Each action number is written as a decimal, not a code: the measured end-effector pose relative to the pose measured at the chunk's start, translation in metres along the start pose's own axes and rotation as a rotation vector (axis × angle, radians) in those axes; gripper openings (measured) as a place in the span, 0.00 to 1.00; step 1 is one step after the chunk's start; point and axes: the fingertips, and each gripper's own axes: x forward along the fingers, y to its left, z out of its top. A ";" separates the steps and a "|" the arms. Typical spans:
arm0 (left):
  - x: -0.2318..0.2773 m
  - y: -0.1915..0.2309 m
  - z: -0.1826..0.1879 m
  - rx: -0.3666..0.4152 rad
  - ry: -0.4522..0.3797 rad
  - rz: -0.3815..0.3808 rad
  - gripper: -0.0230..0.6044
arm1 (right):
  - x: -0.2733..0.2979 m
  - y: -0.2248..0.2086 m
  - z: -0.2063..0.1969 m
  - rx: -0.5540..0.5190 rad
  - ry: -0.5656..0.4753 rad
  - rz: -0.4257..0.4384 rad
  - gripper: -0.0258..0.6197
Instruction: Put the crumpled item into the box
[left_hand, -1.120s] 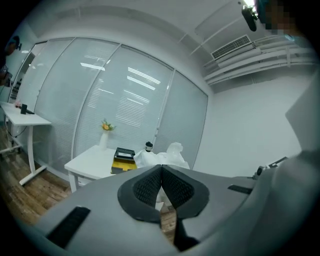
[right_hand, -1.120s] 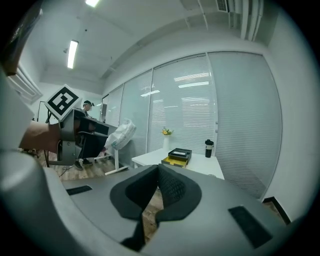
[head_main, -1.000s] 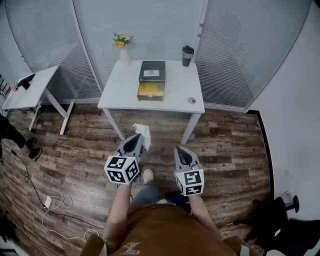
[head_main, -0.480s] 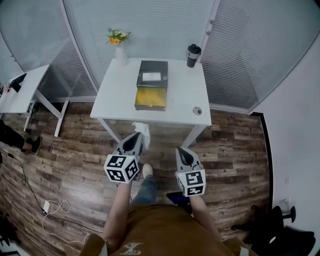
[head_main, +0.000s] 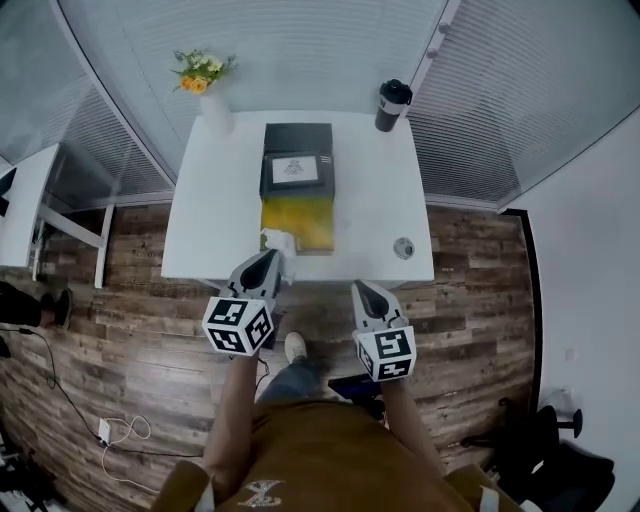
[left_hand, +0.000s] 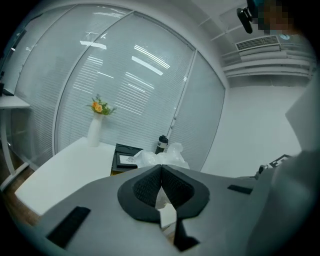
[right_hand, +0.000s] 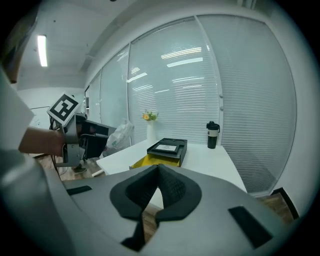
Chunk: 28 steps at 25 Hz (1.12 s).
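Left gripper (head_main: 268, 256): we see its jaws clenched on the crumpled item (head_main: 280, 242), a white, thin, wrinkled wad bunched out past the tips.
Crumpled item: in the head view it sits over the near edge of the table (head_main: 205, 225), just by the near left corner of the box (head_main: 298, 215); it is not inside the box.
Right gripper (head_main: 358, 288): jaws pressed together, and we find nothing between them; it is off the table's near edge, over the floor (head_main: 120, 330).
Box: black, with a white label on top and a yellow part open toward us, lying in the middle of the table.
Table: white, with a white vase of flowers (head_main: 213, 108) at the far left corner, a dark tumbler (head_main: 393, 105) at the far right, and a small round thing (head_main: 403, 247) near the right front.
Room: wood-plank floor, walls with slatted blinds (head_main: 300, 50) behind the table, a second white desk (head_main: 25, 205) at the left, and a white cable (head_main: 122, 430) on the floor.
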 end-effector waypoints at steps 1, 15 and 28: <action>0.008 0.007 0.001 0.001 0.011 0.002 0.08 | 0.011 -0.003 0.002 0.009 0.006 0.001 0.06; 0.078 0.070 0.008 0.044 0.089 -0.024 0.08 | 0.095 -0.035 0.015 0.020 0.079 -0.084 0.06; 0.085 0.069 0.014 0.041 0.085 -0.048 0.08 | 0.095 -0.037 0.037 0.005 0.046 -0.097 0.06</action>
